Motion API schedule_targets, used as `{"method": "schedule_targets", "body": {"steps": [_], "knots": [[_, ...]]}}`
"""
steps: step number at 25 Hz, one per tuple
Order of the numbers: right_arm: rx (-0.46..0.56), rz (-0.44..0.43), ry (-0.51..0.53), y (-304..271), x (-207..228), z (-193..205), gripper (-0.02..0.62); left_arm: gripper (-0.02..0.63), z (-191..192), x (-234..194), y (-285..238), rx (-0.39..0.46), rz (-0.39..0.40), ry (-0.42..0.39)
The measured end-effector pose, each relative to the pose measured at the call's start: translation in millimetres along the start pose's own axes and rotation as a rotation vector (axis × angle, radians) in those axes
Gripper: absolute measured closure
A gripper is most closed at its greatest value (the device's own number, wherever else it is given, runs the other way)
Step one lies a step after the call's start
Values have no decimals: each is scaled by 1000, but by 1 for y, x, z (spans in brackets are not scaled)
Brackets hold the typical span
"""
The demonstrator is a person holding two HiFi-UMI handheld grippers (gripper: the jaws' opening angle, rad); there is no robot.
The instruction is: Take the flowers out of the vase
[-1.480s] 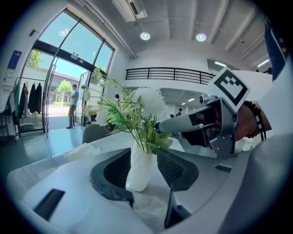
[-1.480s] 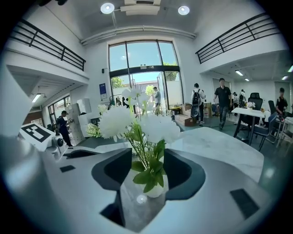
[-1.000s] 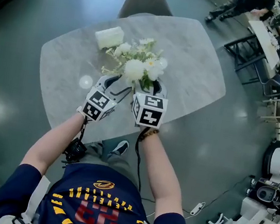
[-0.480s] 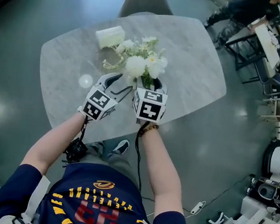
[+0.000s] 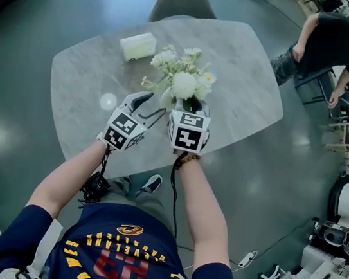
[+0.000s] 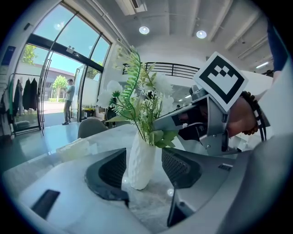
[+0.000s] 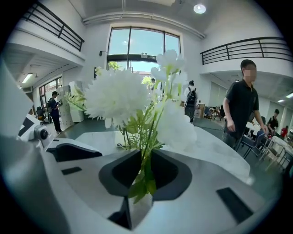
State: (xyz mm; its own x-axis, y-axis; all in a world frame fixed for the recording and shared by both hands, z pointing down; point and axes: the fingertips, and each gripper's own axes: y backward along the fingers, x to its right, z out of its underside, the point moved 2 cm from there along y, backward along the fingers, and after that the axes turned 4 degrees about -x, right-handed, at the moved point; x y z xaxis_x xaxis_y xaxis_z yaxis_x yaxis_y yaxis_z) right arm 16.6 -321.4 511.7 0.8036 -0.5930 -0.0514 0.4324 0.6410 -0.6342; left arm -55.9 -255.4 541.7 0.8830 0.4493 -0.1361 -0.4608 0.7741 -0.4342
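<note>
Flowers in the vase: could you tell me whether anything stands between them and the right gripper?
Nothing visible does: the right gripper is closing its jaws round the stems of the flowers, just above the vase, and nothing blocks the way up.

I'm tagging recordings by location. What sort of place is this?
Probably a large open lobby or lab hall, not a home: tall glass entrance doors, a railed mezzanine overhead, and equipment benches off to the side of the stone-look table.
</note>
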Motion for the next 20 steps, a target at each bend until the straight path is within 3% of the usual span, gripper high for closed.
{"method": "schedule_targets", "body": {"steps": [6, 20], "knots": [[47, 8, 14, 4, 3, -2, 566, 379, 1, -2, 2, -6, -1, 4], [122, -31, -9, 13, 4, -12, 571, 379, 4, 2, 2, -13, -3, 11]]}}
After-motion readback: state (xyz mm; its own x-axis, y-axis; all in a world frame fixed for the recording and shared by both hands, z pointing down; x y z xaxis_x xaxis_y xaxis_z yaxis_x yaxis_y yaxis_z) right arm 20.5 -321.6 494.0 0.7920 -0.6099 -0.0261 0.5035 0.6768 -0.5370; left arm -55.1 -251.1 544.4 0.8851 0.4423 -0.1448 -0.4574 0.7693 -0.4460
